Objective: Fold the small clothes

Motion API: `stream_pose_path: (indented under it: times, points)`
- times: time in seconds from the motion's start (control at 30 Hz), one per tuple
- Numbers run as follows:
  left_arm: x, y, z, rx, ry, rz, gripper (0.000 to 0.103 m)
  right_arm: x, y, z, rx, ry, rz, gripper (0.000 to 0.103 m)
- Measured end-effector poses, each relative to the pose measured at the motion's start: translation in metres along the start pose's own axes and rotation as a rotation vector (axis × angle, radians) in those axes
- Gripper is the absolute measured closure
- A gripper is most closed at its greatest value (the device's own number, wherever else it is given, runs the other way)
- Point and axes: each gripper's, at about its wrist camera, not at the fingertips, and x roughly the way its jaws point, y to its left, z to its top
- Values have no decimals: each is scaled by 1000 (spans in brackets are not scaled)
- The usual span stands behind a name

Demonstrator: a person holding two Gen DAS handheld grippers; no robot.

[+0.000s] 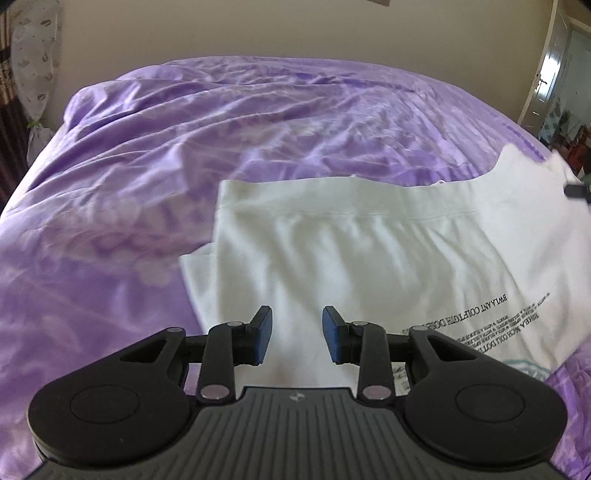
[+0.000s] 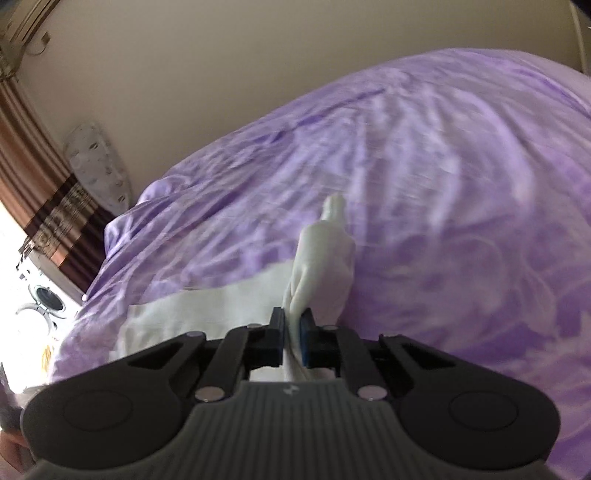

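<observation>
A white T-shirt (image 1: 369, 251) with black printed text lies on the purple bedsheet (image 1: 184, 155), partly folded, with its left side tucked under. My left gripper (image 1: 297, 334) is open and empty, hovering just above the shirt's near edge. My right gripper (image 2: 293, 336) is shut on a bunched edge of the white T-shirt (image 2: 321, 258) and lifts it off the sheet (image 2: 461, 221); the cloth stands up between the pads. Part of the right gripper (image 1: 576, 190) shows at the right edge of the left wrist view, at the shirt's far right side.
The bed fills both views, with a beige wall (image 1: 295, 29) behind it. A striped brown curtain (image 2: 40, 155) and a patterned white bag (image 2: 99, 166) stand at the bed's left. A door (image 1: 554, 66) is at the right.
</observation>
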Motion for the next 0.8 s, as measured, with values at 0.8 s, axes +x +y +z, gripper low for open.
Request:
stream_pose_path:
  times: [0.8]
  points:
    - [-35, 114, -48, -98, -1, -71, 65, 179, 302, -48, -121, 139, 31, 100]
